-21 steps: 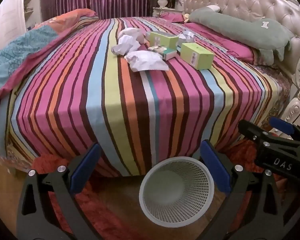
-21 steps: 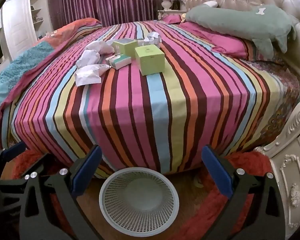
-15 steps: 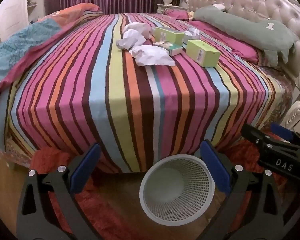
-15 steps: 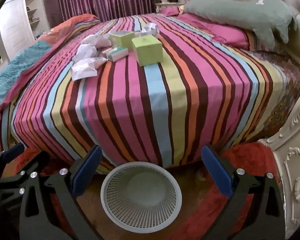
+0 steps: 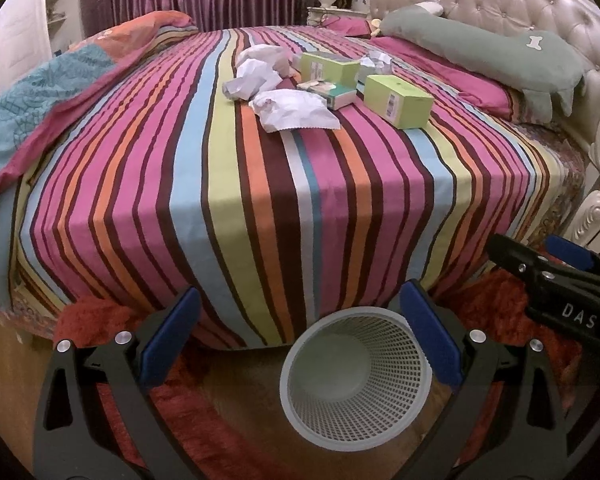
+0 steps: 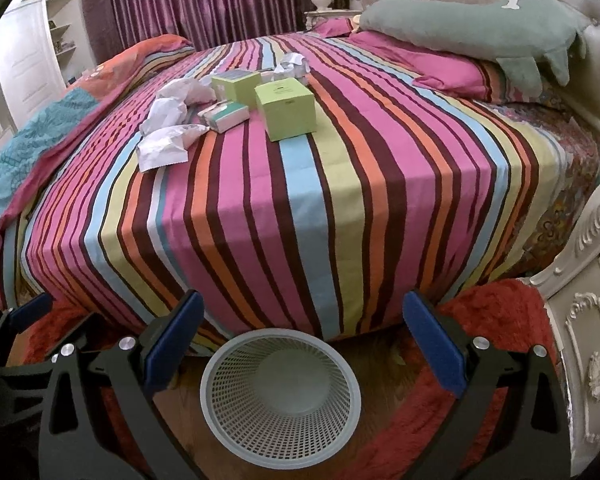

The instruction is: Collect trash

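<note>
Trash lies on the striped bed (image 5: 260,184): crumpled white papers (image 5: 292,108), a near green box (image 5: 398,100), a far green box (image 5: 328,66) and a small flat box (image 5: 332,92). The same papers (image 6: 168,140), near green box (image 6: 288,110) and small flat box (image 6: 224,115) show in the right wrist view. An empty white mesh basket (image 5: 356,380) stands on the floor at the bed's foot; it also shows in the right wrist view (image 6: 280,396). My left gripper (image 5: 300,344) is open and empty above the basket. My right gripper (image 6: 302,344) is open and empty too.
A long green pillow (image 5: 484,48) lies by the tufted headboard (image 5: 512,0). A folded quilt (image 5: 32,104) covers the bed's left side. A red rug (image 6: 496,320) surrounds the basket. An ornate white nightstand (image 6: 580,340) stands at the right.
Both grippers have risen and moved toward the bed, so the trash looks nearer. Both stay open and empty.
</note>
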The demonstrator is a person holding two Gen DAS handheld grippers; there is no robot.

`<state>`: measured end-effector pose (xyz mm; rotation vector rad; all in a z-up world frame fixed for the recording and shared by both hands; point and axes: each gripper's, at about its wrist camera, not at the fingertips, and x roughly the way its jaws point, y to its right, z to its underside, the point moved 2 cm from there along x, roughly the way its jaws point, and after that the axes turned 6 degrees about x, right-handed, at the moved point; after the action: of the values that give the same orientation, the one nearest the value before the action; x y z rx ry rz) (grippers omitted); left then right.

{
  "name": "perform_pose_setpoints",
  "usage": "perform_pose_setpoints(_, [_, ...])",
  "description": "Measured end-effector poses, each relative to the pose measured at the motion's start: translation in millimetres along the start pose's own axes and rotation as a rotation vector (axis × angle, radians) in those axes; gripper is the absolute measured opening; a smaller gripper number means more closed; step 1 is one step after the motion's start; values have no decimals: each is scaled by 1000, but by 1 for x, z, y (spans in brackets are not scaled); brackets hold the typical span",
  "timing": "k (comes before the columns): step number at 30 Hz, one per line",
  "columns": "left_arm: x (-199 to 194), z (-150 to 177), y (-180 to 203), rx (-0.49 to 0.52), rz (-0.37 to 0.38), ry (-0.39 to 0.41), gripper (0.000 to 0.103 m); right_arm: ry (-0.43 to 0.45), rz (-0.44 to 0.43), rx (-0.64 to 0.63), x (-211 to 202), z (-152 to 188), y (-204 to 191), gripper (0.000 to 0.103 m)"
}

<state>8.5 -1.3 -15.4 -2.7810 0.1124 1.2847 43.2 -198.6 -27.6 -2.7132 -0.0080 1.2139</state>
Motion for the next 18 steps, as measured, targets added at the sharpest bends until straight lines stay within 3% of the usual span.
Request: perform_pose_setpoints(18, [-17,-8,-4,-22,-17,32,97,60,8,-50,-19,-5,-9,95])
